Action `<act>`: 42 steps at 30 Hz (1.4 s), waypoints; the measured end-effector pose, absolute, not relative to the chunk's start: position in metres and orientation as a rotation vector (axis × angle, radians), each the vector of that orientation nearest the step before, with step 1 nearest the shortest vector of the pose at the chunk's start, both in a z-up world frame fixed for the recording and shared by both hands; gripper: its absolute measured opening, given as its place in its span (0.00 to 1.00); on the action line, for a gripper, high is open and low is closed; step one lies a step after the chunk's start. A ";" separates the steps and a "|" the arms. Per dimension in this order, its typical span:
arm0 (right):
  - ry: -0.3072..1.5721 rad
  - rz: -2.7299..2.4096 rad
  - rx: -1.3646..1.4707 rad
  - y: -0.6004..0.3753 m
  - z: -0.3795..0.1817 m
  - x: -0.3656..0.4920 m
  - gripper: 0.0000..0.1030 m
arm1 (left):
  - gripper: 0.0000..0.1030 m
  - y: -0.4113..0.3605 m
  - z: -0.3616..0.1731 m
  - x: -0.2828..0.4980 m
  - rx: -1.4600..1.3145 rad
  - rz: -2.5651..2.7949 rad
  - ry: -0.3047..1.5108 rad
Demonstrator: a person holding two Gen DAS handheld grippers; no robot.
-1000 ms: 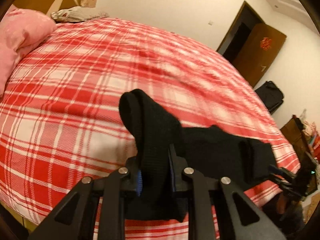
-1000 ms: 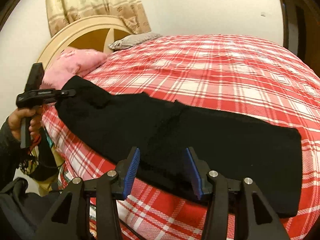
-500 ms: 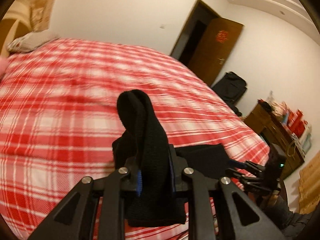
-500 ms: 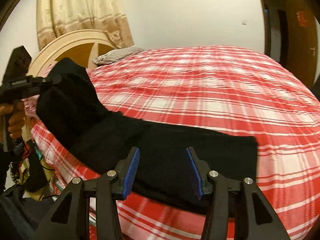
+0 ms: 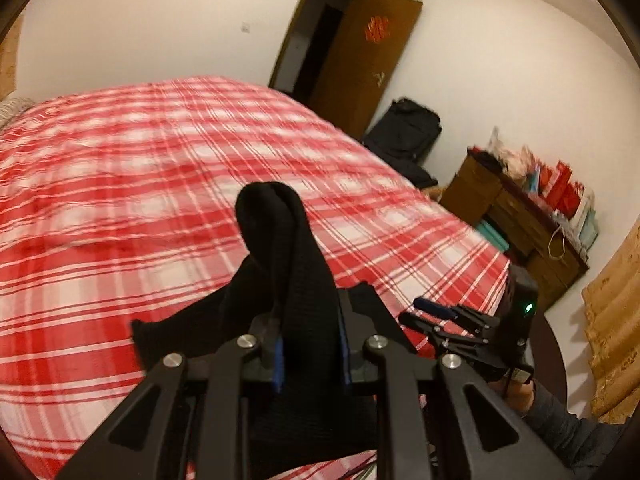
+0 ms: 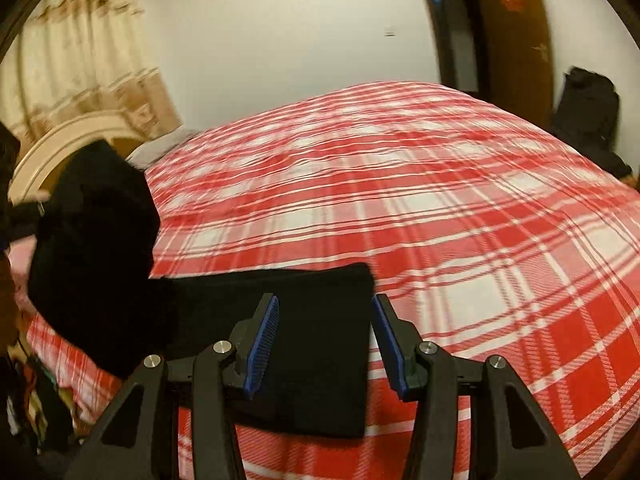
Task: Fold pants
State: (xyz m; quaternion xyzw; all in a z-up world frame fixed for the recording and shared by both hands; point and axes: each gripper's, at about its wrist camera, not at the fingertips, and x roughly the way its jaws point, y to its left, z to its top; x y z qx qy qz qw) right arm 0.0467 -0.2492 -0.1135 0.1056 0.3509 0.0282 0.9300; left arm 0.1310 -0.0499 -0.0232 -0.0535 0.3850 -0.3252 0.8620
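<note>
The left wrist view showed the left hand-held gripper (image 5: 310, 354) clamped on a bunched end of the black pants (image 5: 280, 264), the cloth standing up between its blue pads and hiding the bed just ahead. Only this view showed the right hand-held gripper (image 5: 436, 318) from outside, low at the bed's edge, and a wooden desk (image 5: 520, 220) crowded with red boxes by the wall.

The right wrist view showed the right hand-held gripper (image 6: 326, 336) with its jaws wide apart, holding nothing, above the part of the pants (image 6: 304, 320) lying flat on the red plaid bed (image 6: 440, 208); the lifted end rose at the left. A black bag (image 6: 588, 104) stood beside the brown door (image 6: 516, 28).
</note>
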 end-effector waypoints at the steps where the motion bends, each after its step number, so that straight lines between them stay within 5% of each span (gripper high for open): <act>1: 0.720 0.041 0.223 -0.253 -0.115 0.048 0.49 | 0.20 -0.058 -0.027 0.133 -0.106 -0.686 0.821; 12: 0.743 -0.028 0.309 -0.286 -0.128 0.054 0.49 | 0.21 -0.149 -0.094 0.154 0.009 -0.690 0.963; 17: 0.741 -0.027 0.324 -0.290 -0.130 0.054 0.49 | 0.33 -0.160 -0.096 0.145 -0.012 -0.730 0.990; 26: 0.747 0.153 0.374 -0.266 -0.125 0.051 0.54 | 0.52 -0.111 -0.061 0.119 0.057 -0.688 0.825; 31: 0.845 0.187 0.283 -0.234 -0.141 0.057 0.54 | 0.52 -0.060 -0.081 0.127 0.042 -0.563 0.847; 32: 0.861 0.181 0.272 -0.230 -0.144 0.058 0.52 | 0.52 -0.049 -0.086 0.127 0.029 -0.541 0.854; 33: 0.867 0.169 0.262 -0.227 -0.146 0.058 0.34 | 0.52 -0.039 -0.091 0.129 0.007 -0.522 0.867; 34: 0.873 0.166 0.252 -0.227 -0.147 0.059 0.26 | 0.52 -0.030 -0.096 0.132 -0.013 -0.505 0.879; 36: 0.854 0.168 0.249 -0.227 -0.142 0.056 0.19 | 0.52 -0.017 -0.104 0.136 -0.035 -0.471 0.892; 42: 0.839 0.120 0.240 -0.238 -0.132 0.042 0.18 | 0.52 -0.014 -0.110 0.138 -0.032 -0.456 0.890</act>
